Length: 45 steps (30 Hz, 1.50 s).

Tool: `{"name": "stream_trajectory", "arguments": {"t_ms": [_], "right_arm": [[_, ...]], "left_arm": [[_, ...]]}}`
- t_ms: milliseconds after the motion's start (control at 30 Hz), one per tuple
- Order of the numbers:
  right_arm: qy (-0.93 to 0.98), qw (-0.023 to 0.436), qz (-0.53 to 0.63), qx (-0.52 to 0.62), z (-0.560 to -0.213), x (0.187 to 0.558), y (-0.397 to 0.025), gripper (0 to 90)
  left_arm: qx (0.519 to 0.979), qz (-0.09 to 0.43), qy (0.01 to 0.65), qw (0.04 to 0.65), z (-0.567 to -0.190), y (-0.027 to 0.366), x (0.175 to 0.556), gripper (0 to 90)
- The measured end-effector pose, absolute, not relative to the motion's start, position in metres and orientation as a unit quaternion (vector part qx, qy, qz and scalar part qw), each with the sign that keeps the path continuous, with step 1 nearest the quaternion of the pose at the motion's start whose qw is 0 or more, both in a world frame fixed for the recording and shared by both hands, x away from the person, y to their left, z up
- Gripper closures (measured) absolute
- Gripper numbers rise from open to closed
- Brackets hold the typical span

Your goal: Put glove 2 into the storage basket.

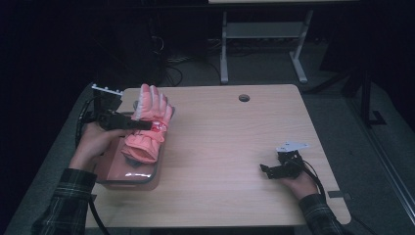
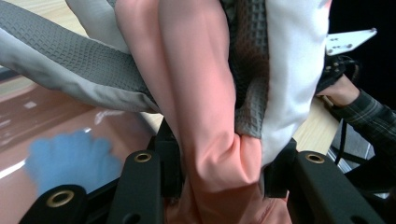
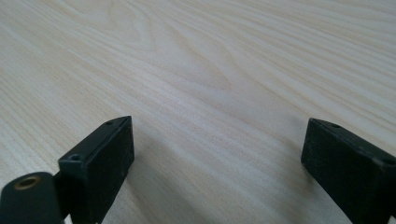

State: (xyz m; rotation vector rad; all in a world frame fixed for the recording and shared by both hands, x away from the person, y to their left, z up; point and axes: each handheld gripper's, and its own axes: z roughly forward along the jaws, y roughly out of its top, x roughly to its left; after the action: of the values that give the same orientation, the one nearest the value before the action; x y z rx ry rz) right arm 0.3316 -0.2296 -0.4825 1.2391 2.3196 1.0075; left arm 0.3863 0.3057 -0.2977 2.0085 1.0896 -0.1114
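A light wooden table with rounded corners (image 1: pixel 220 161) is standing on grey carpeted floor (image 1: pixel 337 117), its pale grain running across the right gripper view. A small round dark hole (image 1: pixel 243 98) is sitting near the table's far edge. Beyond the table, a white metal desk frame (image 1: pixel 223 49) is standing in the dark, and black cables (image 1: pixel 171 66) are lying tangled on the floor to its left. A small grey patch (image 1: pixel 337 194) is lying at the table's near right edge.
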Motion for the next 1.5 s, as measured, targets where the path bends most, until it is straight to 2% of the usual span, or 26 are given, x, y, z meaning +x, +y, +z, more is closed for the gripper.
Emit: {"name": "stream_trajectory", "arguments": {"t_ms": [367, 800, 1033, 1133, 1500], "right_arm": [[0.813, 0.162, 0.353, 0.435, -0.483, 0.332, -0.23, 9.2], [0.813, 0.162, 0.353, 0.434, -0.483, 0.332, -0.23, 9.2], [0.813, 0.162, 0.353, 0.434, -0.483, 0.332, -0.23, 9.2], [0.813, 0.162, 0.353, 0.434, -0.483, 0.332, -0.23, 9.2], [0.813, 0.162, 0.353, 0.434, -0.483, 0.332, -0.23, 9.2]], "left_arm": [[0.785, -0.048, 0.482, 0.386, -0.335, 0.342, 0.393, 58.7], [0.785, -0.092, 0.507, 0.345, -0.395, 0.337, 0.409, 57.4], [0.788, -0.086, 0.512, 0.331, -0.411, 0.334, 0.412, 54.5], [0.787, -0.084, 0.512, 0.335, -0.411, 0.335, 0.411, 50.5], [0.789, -0.068, 0.514, 0.329, -0.403, 0.334, 0.41, 21.1]]}}
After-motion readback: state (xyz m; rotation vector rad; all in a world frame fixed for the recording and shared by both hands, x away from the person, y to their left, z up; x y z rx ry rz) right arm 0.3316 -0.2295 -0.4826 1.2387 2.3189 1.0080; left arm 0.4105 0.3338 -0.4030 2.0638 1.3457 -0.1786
